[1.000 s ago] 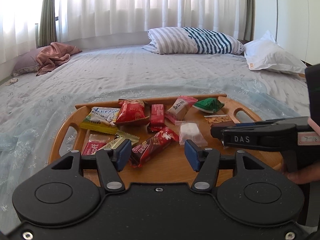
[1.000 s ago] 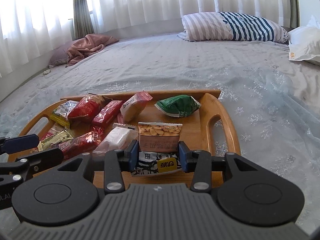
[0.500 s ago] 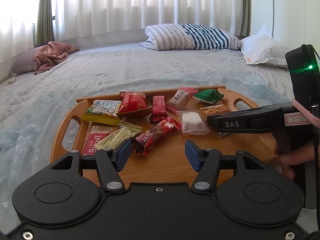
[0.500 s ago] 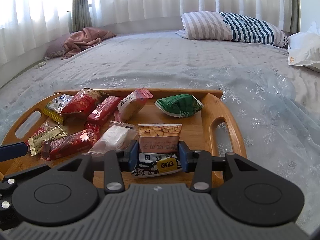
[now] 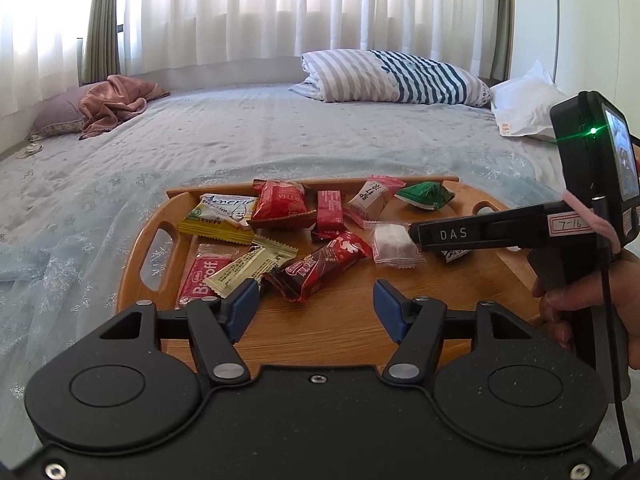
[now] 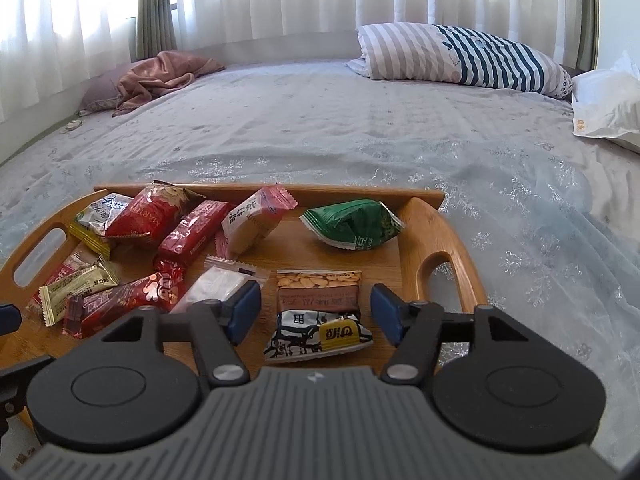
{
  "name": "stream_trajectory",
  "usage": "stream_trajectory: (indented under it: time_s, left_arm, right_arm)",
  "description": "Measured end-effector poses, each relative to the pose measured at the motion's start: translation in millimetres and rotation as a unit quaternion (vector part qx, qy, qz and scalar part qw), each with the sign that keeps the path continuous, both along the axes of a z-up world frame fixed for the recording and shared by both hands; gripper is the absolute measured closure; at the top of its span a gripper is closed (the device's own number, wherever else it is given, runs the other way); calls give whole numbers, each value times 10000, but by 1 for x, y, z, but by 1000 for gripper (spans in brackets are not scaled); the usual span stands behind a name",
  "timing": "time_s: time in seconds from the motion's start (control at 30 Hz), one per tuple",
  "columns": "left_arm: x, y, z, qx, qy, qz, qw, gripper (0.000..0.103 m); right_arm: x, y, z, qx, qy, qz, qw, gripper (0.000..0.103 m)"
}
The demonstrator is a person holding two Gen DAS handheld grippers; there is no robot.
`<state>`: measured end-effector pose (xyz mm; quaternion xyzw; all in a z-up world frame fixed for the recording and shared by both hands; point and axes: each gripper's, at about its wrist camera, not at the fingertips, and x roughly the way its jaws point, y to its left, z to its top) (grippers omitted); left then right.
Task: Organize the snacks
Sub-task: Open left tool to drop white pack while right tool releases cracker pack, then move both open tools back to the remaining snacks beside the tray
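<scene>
A wooden tray (image 5: pixel 340 328) (image 6: pixel 452 236) lies on the bed with several snack packets in it. My left gripper (image 5: pixel 316 308) is open and empty over the tray's near edge, just behind a dark red bar (image 5: pixel 320 266). My right gripper (image 6: pixel 314 314) is open, its fingers either side of a black-and-white packet (image 6: pixel 316 336) lying flat on the tray, with a peanut packet (image 6: pixel 318 288) just beyond. A green packet (image 6: pixel 352 224) sits at the tray's far right. In the left wrist view the right gripper's body (image 5: pixel 480 234) reaches in from the right.
The tray rests on a pale blue bedspread (image 6: pixel 400 128). A striped pillow (image 6: pixel 460 56) and a white pillow (image 6: pixel 608 104) lie at the far right, a pink cloth (image 6: pixel 160 76) at the far left. Curtains hang behind the bed.
My right gripper has opened from its narrow hold around the black-and-white packet, which now lies free on the tray. My left gripper has drawn back and up a little from the snacks.
</scene>
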<state>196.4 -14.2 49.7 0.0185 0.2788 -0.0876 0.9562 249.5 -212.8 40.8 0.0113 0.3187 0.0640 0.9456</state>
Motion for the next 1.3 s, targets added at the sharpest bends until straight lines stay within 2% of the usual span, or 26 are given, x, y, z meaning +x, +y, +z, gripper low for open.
stream_trajectory:
  time_s: [0.07, 0.2, 0.27, 0.3, 0.37, 0.6, 0.7, 0.93, 1.17, 1.3]
  left_arm:
    - [-3, 1, 2, -7, -24, 12, 10000, 35]
    - [-9, 5, 6, -91, -40, 25, 9999, 34]
    - [-11, 7, 7, -159, -32, 60, 9998, 30]
    - [-12, 9, 8, -206, -4, 76, 9998, 24]
    - [-15, 12, 7, -285, 35, 118, 9995, 24]
    - [-28, 30, 1, -730, 275, 239, 9967, 21]
    - [-37, 34, 0, -662, 276, 260, 9971, 14]
    - [-52, 42, -3, -579, 320, 336, 9972, 10]
    - [-56, 49, -9, -257, 347, 534, 9976, 9]
    - [-57, 51, -10, -238, 367, 492, 9978, 9]
  right_arm:
    - [-4, 0, 4, -16, -67, -25, 10000, 15]
    - [-18, -1, 15, -12, -194, -24, 9998, 12]
    - [-26, -3, 20, 87, -234, -39, 9997, 8]
    - [-31, -5, 22, 148, -258, -70, 9995, 6]
    - [-41, -5, 26, 240, -287, -146, 9992, 1]
    - [-78, -1, 35, 191, -412, -158, 9988, 0]
    - [-92, -3, 39, 223, -476, -249, 9983, 0]
    - [-125, -6, 35, 489, -366, -263, 9978, 0]
    - [-150, 10, 8, 441, 97, -81, 9989, 0]
    - [-149, 17, -6, 412, 263, -66, 9988, 0]
